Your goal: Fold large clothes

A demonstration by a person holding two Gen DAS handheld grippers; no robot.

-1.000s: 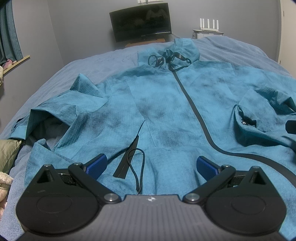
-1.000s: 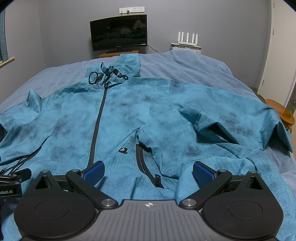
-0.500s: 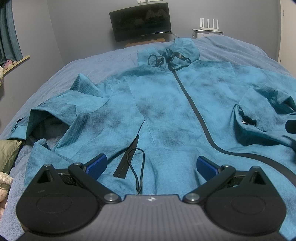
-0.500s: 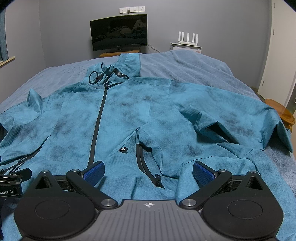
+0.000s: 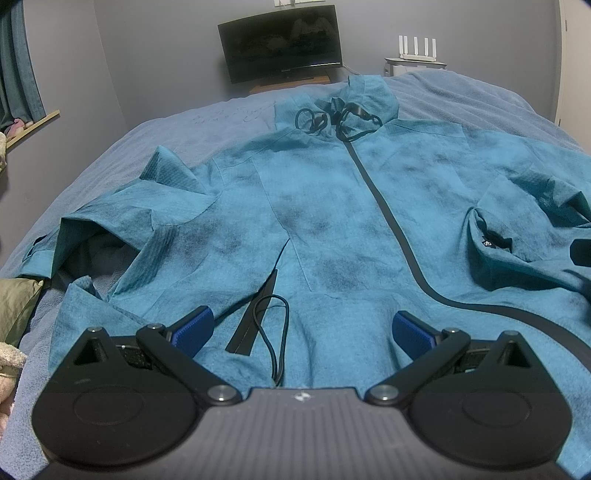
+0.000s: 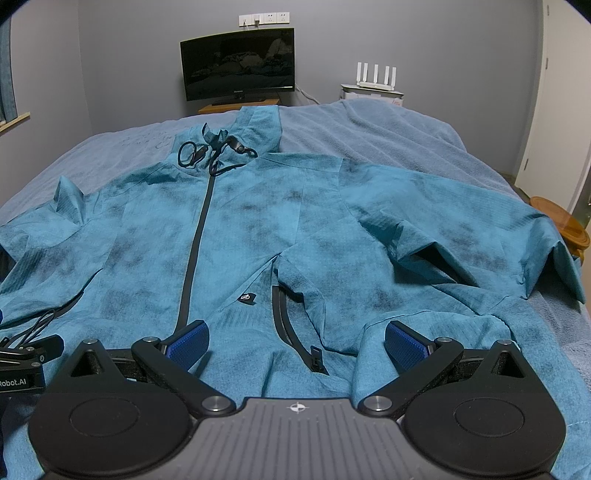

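Left gripper (image 5: pixel 302 329): released — blue pads wide apart over the hem
Right gripper (image 6: pixel 297 339): released, empty
Jacket (image 6: pixel 258 236): spread front-up across the bed (image 6: pixel 388 125) — collar toward its far edge

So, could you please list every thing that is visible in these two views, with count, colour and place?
jacket: one, teal with dark smudges and a black zip, spread front-up on the bed, hood at the far end
bed cover: one, grey-blue, under the jacket
monitor: one, black, screen off, against the far wall
router: one, white with four antennas, right of the monitor
wall sockets: one white row, above the monitor
curtain: one, dark teal, far left
wooden stool: one, brown, right of the bed
door: one, white, far right
left gripper: black with blue pads, open, above the hem
right gripper: same, open, above the hem
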